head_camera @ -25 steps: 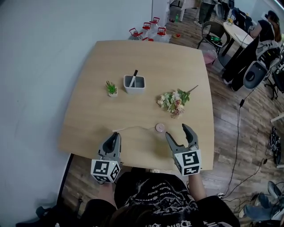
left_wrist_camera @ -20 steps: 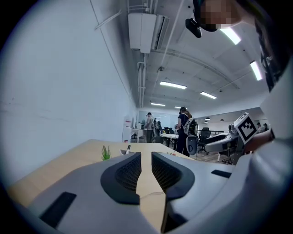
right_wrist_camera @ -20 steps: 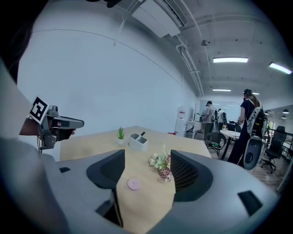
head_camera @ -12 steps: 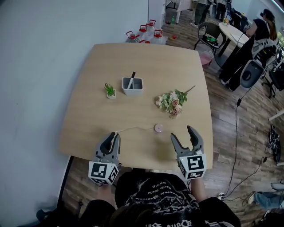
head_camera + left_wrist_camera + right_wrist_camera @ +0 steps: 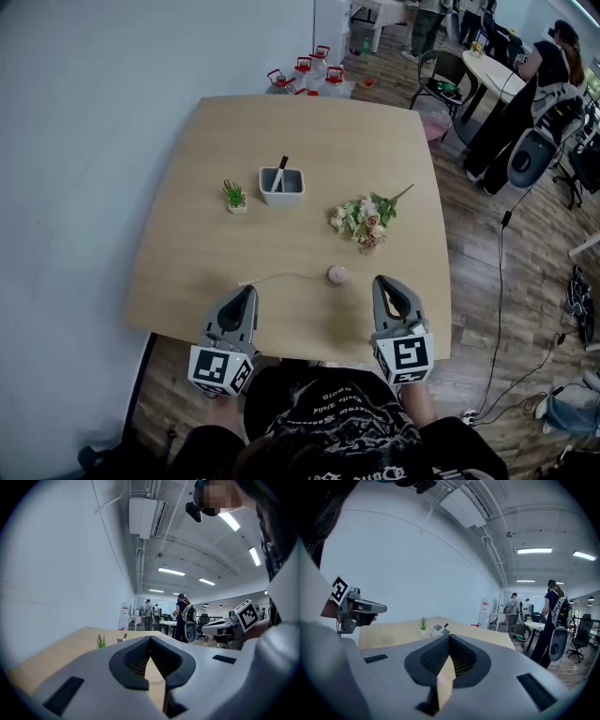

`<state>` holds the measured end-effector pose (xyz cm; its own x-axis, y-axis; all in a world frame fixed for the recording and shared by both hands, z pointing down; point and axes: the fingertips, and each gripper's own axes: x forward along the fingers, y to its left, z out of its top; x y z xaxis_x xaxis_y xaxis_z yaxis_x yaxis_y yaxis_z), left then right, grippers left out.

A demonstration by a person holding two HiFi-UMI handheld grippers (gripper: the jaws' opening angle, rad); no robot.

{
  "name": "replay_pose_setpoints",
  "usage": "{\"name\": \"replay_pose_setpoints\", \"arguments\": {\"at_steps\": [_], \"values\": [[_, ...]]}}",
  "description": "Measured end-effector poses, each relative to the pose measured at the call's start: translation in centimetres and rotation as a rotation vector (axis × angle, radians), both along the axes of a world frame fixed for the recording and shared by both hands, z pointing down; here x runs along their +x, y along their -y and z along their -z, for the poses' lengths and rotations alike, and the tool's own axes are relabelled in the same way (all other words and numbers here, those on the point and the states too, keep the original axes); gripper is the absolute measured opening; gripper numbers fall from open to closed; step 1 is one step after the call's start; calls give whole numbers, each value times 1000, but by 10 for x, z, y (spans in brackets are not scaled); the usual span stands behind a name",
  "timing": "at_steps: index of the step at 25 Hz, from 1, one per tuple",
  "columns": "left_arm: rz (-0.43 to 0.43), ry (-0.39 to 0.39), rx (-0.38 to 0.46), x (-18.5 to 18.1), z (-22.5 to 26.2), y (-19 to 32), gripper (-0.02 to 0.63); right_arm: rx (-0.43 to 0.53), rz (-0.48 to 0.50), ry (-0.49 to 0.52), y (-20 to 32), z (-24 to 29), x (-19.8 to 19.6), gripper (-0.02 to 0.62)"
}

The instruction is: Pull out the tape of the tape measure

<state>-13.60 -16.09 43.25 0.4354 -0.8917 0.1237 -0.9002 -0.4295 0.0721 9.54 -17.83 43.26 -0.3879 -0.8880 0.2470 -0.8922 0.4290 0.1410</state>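
Observation:
A small pink round tape measure lies on the wooden table near its front edge. Its thin white tape runs out leftward across the tabletop. My left gripper hovers at the table's front edge just short of the tape's free end. Its jaws have just been closing and stand shut with nothing between them. My right gripper sits to the right of the tape measure and apart from it. Its jaws too have just been closing and are shut on nothing.
A grey pen holder with a pen, a tiny potted plant and a bunch of flowers stand mid-table. Water jugs sit beyond the far edge. A white wall is at the left; chairs, desks and people are at the right.
The right gripper's jaws, wide open in both earlier frames, are now shut. The left jaws, slightly apart half a second ago, are closed. Both grippers have lifted a little.

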Motion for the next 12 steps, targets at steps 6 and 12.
{"name": "replay_pose_setpoints", "arguments": {"at_steps": [6,12], "values": [[-44,28,-9,9,-5,-1,8,0,-5,13,0,-3,3,12],[-46,34,-23,7,-10,0,8,-20,-4,-9,0,-10,-1,12]]}}
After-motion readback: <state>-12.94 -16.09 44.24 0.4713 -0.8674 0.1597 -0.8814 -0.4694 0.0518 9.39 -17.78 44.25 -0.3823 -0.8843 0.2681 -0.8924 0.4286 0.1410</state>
